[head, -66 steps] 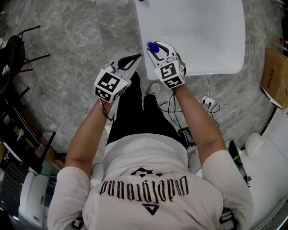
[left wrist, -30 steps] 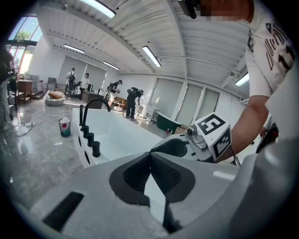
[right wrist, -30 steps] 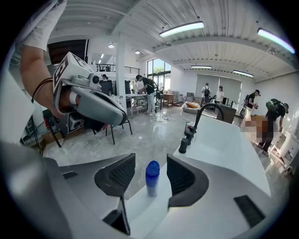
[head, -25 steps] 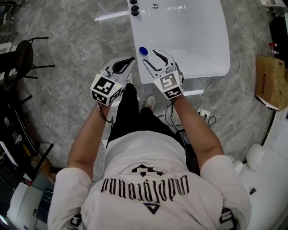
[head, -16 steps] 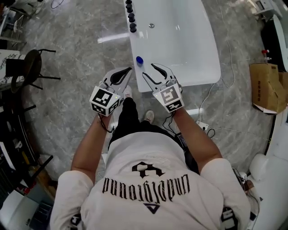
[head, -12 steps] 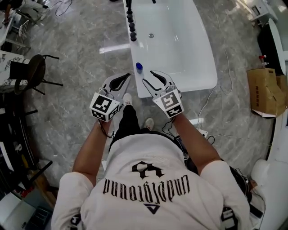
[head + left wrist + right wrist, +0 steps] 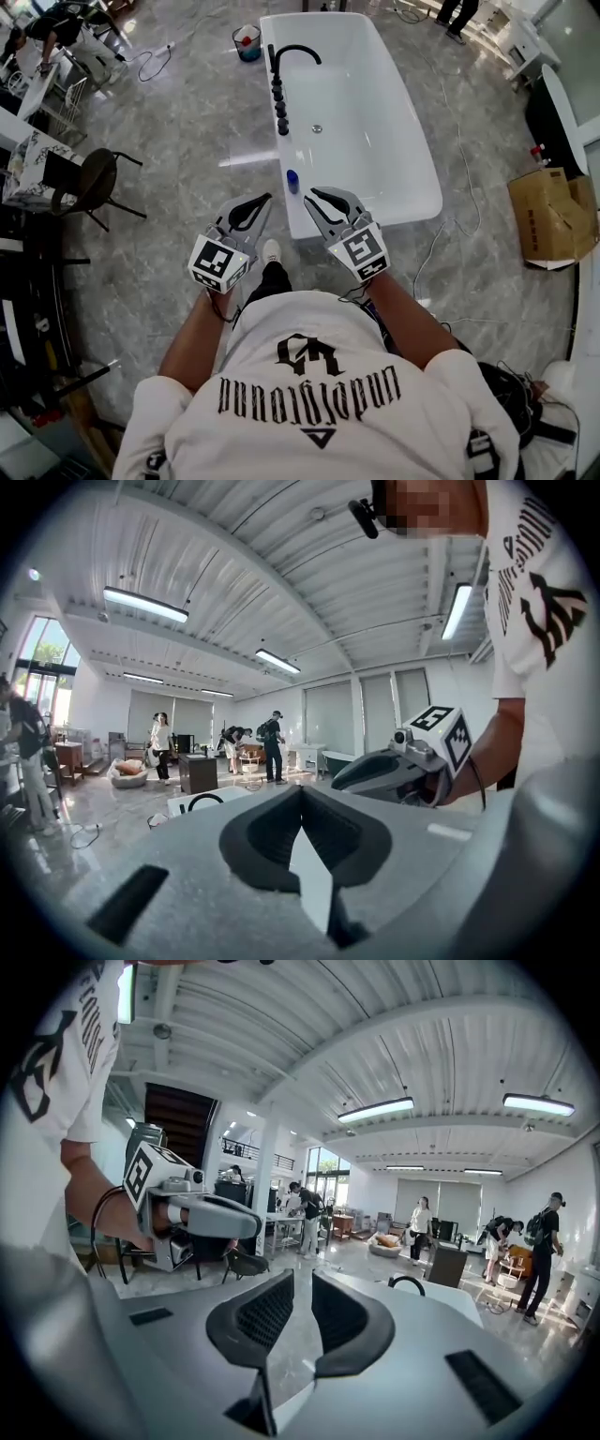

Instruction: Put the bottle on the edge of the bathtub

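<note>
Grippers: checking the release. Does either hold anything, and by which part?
Nothing. The right gripper has empty jaws, slightly apart, just closing; the left gripper has them together, empty. The bottle stands on the bathtub edge.

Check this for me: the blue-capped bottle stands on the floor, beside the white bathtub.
Not right. The head view shows the blue-capped bottle standing on the edge of the white bathtub, not on the floor beside it.

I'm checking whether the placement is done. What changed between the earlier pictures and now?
The right gripper let go of the bottle and drew back; its jaws have just been closing, nothing between them. Both grippers pulled away from the bathtub. Unchanged since release: bottle upright on the rim, left gripper shut and empty.
</note>
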Demonstrator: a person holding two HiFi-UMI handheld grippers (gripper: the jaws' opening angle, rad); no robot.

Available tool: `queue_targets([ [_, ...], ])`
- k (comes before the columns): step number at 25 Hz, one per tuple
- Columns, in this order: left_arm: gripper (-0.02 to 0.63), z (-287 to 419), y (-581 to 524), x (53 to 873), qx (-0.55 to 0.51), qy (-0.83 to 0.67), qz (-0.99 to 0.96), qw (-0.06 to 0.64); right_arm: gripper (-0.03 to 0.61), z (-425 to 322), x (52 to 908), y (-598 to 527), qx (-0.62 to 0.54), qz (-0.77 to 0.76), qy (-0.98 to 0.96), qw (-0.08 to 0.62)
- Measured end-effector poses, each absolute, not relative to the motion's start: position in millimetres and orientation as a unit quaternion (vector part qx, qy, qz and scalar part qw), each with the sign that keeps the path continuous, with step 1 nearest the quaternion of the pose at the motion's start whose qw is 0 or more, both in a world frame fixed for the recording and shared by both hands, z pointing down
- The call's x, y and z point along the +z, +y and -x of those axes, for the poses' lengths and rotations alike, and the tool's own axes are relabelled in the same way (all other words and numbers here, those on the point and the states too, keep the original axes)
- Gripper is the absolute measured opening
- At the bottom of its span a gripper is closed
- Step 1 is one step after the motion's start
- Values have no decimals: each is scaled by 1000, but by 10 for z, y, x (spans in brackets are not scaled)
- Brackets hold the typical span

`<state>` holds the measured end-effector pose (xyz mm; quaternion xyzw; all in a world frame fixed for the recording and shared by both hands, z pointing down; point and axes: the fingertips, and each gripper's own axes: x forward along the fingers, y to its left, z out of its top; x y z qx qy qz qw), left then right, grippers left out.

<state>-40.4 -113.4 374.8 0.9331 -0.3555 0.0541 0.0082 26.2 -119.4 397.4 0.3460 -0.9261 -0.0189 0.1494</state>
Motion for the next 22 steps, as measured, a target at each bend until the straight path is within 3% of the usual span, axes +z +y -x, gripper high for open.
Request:
queue_targets([
  [10, 14, 311, -833, 3438, 22, -364, -931, -12, 15, -451, 3680, -886, -36, -345, -929, 126],
  [22, 14, 143, -220, 3137, 22, -383, -923, -19, 15, -675, 3423, -447, -35, -312, -943, 108],
])
